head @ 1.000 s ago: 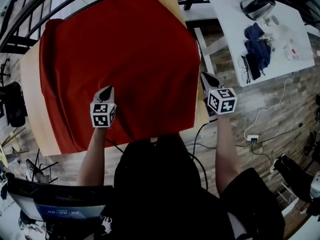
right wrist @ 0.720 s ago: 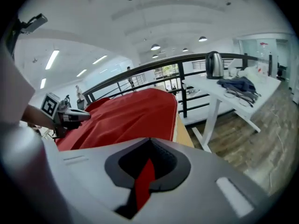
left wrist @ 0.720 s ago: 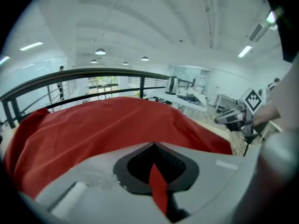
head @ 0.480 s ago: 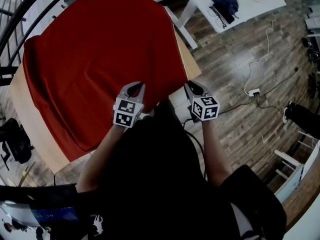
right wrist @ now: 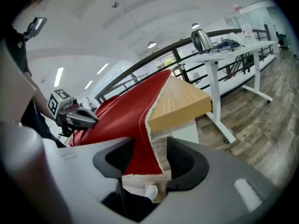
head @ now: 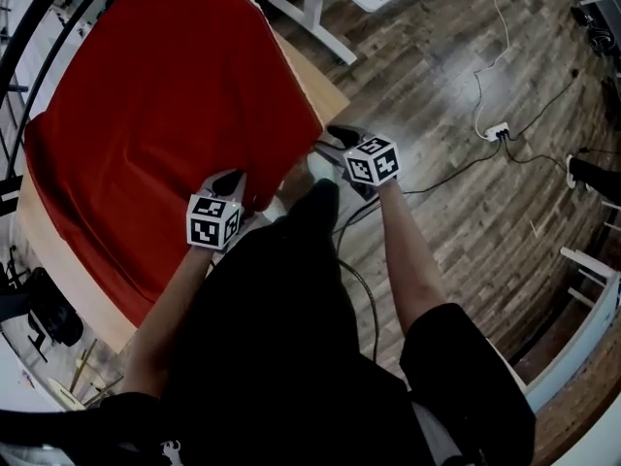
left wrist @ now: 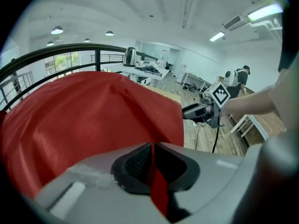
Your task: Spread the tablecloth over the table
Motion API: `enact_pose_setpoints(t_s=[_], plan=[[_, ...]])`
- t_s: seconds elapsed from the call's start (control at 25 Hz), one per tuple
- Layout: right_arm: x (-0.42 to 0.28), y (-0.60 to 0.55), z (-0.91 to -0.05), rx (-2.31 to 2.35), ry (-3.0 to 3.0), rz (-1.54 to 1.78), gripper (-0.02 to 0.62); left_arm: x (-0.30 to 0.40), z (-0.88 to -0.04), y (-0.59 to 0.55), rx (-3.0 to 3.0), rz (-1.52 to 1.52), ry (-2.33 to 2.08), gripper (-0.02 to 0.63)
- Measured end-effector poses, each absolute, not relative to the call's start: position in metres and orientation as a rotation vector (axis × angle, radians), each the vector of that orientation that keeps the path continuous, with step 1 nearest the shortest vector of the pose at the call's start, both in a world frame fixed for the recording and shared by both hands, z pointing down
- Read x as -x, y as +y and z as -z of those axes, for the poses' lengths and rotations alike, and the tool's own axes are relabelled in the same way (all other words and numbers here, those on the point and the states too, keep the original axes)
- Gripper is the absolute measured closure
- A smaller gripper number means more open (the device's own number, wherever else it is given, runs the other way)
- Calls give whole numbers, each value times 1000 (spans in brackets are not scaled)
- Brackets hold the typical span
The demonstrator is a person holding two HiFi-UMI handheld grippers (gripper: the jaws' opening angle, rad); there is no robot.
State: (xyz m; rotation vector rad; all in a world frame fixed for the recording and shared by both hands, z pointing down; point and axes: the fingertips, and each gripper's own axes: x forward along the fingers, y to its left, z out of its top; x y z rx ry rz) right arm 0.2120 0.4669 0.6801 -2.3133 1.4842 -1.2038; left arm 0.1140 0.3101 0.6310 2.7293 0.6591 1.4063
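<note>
Plainly the red tablecloth (head: 165,115) lay over most of the wooden bench (head: 312,87), with bare wood showing at the corner nearest the person and in a strip along the left side. The left tongs (left wrist: 152,158) were clamped tight on a fold of the cloth's near edge. The right tongs (right wrist: 150,162) had just been opening. Their jaws stood wide apart beside the bench corner, and the cloth's hanging corner dangled loose between them, pressed by neither pad.

An open-plan office or lab is suggested by white metal-legged desks (right wrist: 214,101), a black metal railing (left wrist: 93,45), bright ceiling strip lights (left wrist: 264,12) and brown wood-plank flooring (head: 466,212).
</note>
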Motion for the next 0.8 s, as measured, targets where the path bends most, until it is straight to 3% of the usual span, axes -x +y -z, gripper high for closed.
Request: enact_pose_setpoints(t_s=[0.16, 0.24, 0.32, 0.72, 0.76, 0.8], plan=[[-216, 455, -677, 2102, 1712, 1192, 397, -124, -633, 302, -2745, -1433, 526, 589], [-213, 452, -676, 2050, 1790, 1194, 552, -129, -636, 298, -2736, -1447, 455, 589], [-213, 454, -675, 2025, 1827, 1215, 575, -135, -640, 296, -2722, -1462, 391, 584], [-294, 573, -671, 2260, 1763, 1530, 578, -145, -643, 296, -2681, -1464, 205, 577], [-298, 575, -674, 2227, 1827, 1584, 481, -146, -642, 298, -2683, -1454, 183, 578], [-305, 574, -672, 2212, 1875, 1604, 457, -147, -641, 299, -2684, -1447, 164, 577]])
